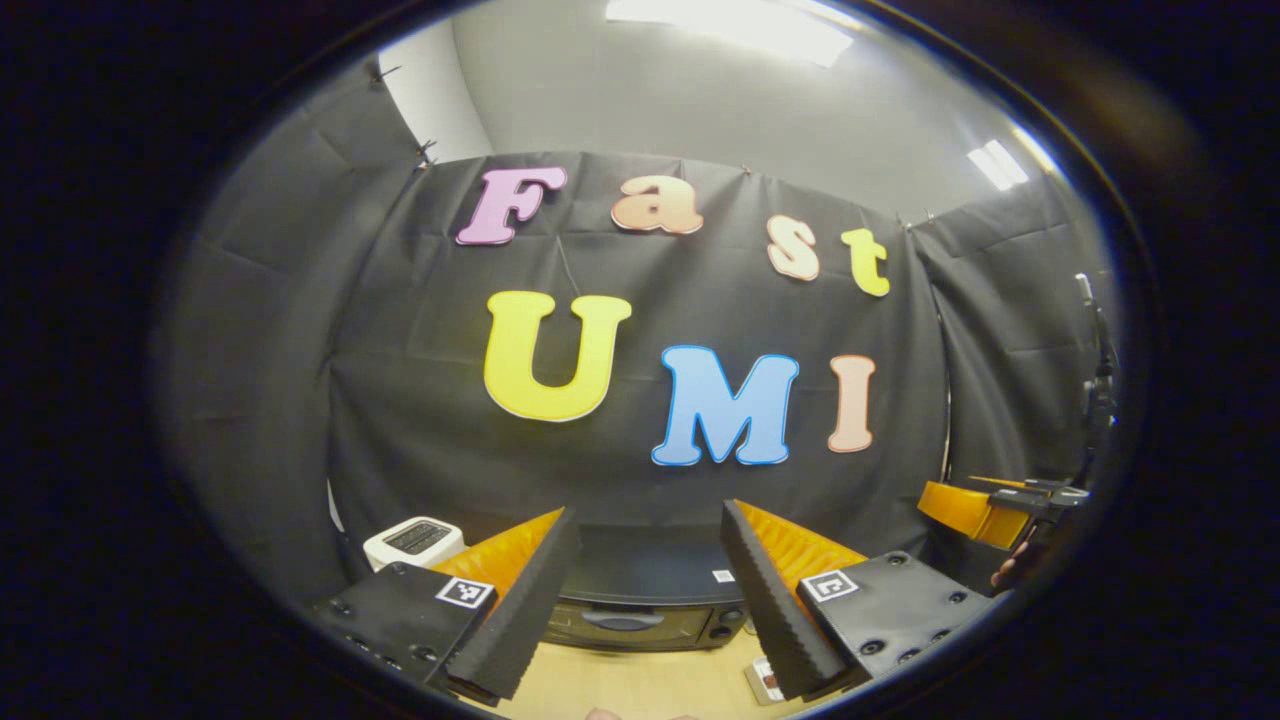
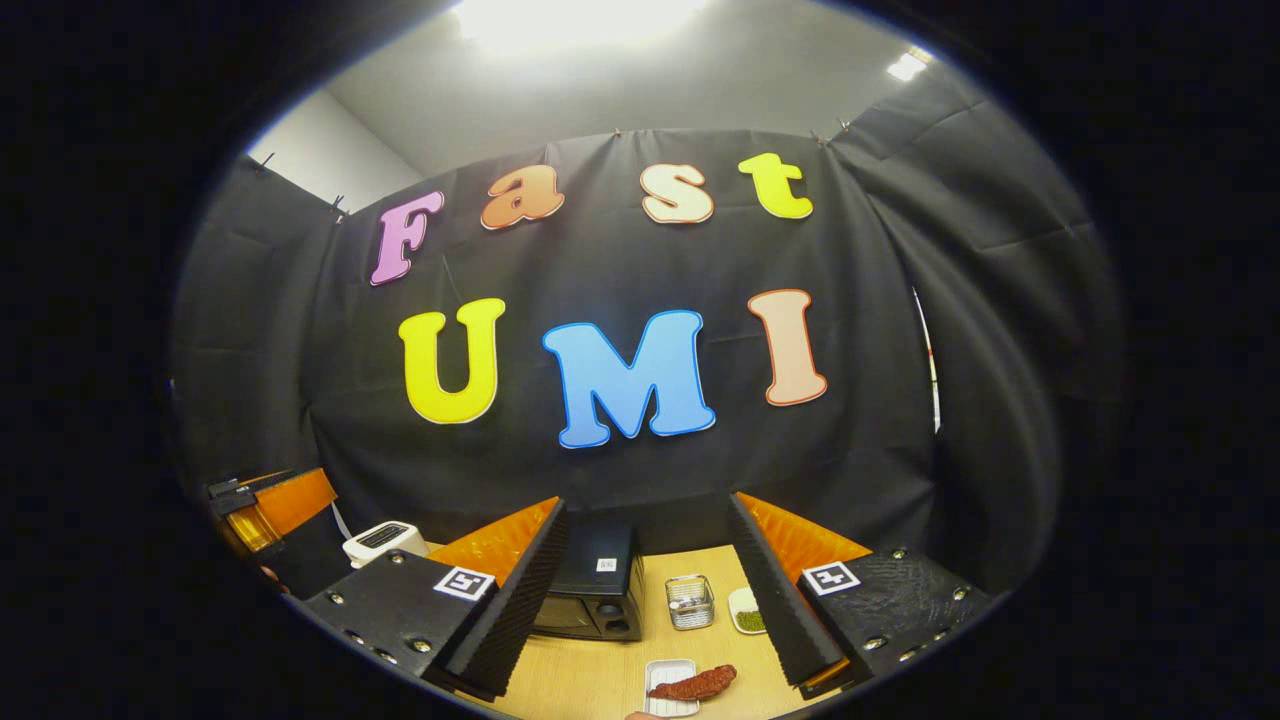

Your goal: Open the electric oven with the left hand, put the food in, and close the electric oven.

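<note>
Here both grippers are hovering high above the table, jaws spread and holding nothing. The left gripper is facing the oven, which is sitting shut at 6 o'clock in the left gripper view, its handle showing between the fingers. The right gripper is looking down at the food, a reddish piece lying half on a small white tray at 6 o'clock, near the oven's front.

The door is likely not yet touched. To open it well, the left gripper should be descending squarely onto the handle, closing on its middle, then swinging along the hinge arc.

The table is pale wood, also carrying a toaster at 8 o'clock, a wire basket and a dish of green bits. Black cloth is walling the booth under ceiling lights.
</note>
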Tool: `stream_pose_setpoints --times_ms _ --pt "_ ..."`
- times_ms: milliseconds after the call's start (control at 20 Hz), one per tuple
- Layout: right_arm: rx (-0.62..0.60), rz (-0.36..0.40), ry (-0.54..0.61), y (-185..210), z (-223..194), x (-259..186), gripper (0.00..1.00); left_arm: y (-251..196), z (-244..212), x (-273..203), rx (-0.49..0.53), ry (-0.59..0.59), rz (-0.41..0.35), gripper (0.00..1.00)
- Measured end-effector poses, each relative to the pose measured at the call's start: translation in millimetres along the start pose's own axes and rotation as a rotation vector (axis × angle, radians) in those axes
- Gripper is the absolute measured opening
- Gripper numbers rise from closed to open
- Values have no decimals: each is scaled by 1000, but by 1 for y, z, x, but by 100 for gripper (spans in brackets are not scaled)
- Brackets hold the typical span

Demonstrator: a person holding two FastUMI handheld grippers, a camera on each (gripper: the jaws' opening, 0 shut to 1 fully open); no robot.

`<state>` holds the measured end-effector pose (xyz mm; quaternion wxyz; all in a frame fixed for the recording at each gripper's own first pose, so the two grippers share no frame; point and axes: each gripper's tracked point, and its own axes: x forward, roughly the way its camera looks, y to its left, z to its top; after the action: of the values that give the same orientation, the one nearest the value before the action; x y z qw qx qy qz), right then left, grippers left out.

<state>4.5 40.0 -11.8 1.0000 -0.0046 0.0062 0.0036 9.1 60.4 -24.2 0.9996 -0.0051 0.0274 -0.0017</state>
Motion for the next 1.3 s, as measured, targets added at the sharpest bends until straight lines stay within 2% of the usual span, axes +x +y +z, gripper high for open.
stream_pose_setpoints --times_ms 200,250,400,550,650,700,750,950,1050,1100,1150,1250,1300 --pt "-11 -23 14 -7 -8 2 96 -2 -32 18 13 60 -15 91" --pt "-23 -37 16 -11 -10 1 96 1 -44 21 6 80 -15 100" --pt "-35 -38 27 -13 -18 0 96 3 -82 35 -15 156 -15 98" --pt "-41 -40 55 -17 -30 2 96 8 -121 51 24 228 -14 96" --pt "-48 -44 76 -21 -37 6 96 11 -145 65 57 271 -6 100" --pt "-53 -47 83 -22 -39 6 96 12 -157 73 61 289 -6 92" --pt "-57 -52 86 -24 -39 6 96 13 -167 84 64 303 -7 100" --pt "-67 -84 95 -35 -41 6 96 13 -214 131 61 382 -21 100" --pt "-72 -106 104 -42 -43 3 96 17 -238 151 63 422 -15 96" --pt "-75 -117 106 -46 -43 1 96 19 -247 159 67 436 -10 100" --pt "-80 -126 106 -49 -43 0 96 20 -256 163 73 447 -8 92" --pt "-91 -142 111 -55 -43 -2 96 20 -268 173 91 468 -11 92" --pt "-94 -149 115 -58 -43 -2 96 21 -274 177 100 476 -7 100"
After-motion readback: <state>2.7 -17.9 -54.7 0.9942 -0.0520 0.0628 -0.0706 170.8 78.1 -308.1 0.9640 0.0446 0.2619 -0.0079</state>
